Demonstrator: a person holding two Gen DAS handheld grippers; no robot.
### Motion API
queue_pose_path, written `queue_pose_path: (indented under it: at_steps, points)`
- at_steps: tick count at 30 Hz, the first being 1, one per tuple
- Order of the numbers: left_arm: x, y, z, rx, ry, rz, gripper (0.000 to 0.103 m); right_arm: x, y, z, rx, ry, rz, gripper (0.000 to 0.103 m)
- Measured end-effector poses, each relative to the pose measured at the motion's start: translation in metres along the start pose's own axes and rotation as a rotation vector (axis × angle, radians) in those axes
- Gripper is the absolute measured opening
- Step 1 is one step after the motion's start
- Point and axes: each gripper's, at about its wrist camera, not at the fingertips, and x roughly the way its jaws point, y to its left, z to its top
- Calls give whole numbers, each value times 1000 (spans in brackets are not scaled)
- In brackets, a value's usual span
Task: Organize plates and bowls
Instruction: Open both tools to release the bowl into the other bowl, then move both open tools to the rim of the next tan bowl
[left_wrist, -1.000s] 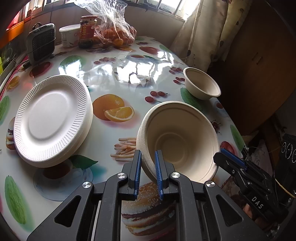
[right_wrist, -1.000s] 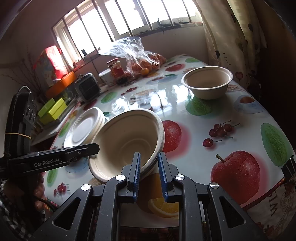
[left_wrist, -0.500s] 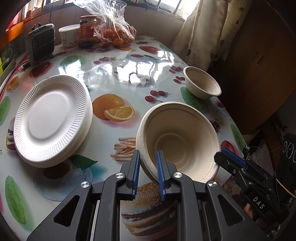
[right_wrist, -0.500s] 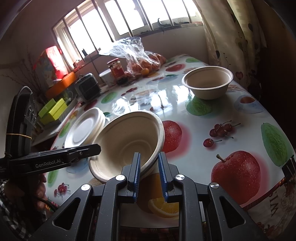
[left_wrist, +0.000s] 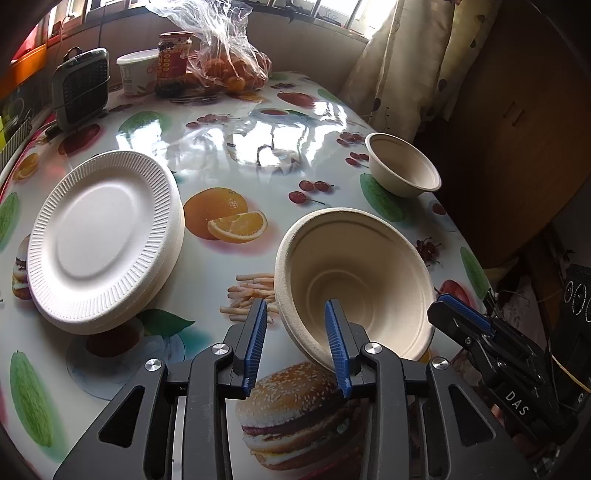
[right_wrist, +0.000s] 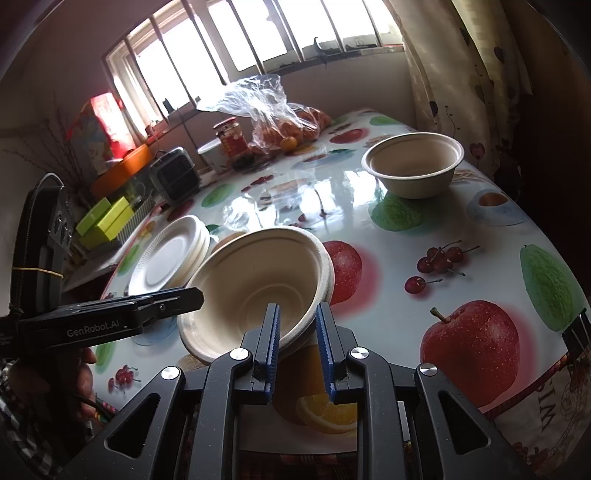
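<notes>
- Your left gripper (left_wrist: 297, 328) is opening: the rim of the tilted bowl (left_wrist: 354, 280) sits between its blue pads, with a clear gap on the left pad's side, so it no longer pinches.
- Your right gripper (right_wrist: 295, 332) is narrow and clamped on the opposite rim of that same bowl, holding it tipped with its mouth facing you, above the table (left_wrist: 229, 147).
- The bowl is beige pulp, smooth inside with a faint ringed base; from the right wrist camera its rim looks doubled, so it may be two nested bowls.
- A second bowl (right_wrist: 412, 164) of the same kind stands upright well ahead and to the right of your right gripper.
- The stack of white ribbed plates (left_wrist: 105, 236) lies left of your left gripper, well apart from the held bowl.
- Readable writing: "DAS" on the right gripper's body, "GenRobot.AI" on the left gripper's arm. The jar (left_wrist: 173, 59) label far ahead is too blurred to read.
</notes>
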Motion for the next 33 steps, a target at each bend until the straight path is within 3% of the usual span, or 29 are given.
queue_pose_path:
  at_steps: [4,12,15,21,33]
  points:
    - [0,0,1,3,-3,0,34,0,0,0,-1,-2,-1,21]
    - [-5,-4,7,19,-27,32,41,-4,-2,6,5,-20,-13,34]
    - [-7,-7,11,33,-36,48,41,-5,-4,10,8,-29,-22,44]
    - [-11,-20,26,83,-68,78,41,-8,-11,21,16,-57,-45,50]
    - [-1,-59,65,172,-88,51,41,-21,-40,53,19,-115,-125,54]
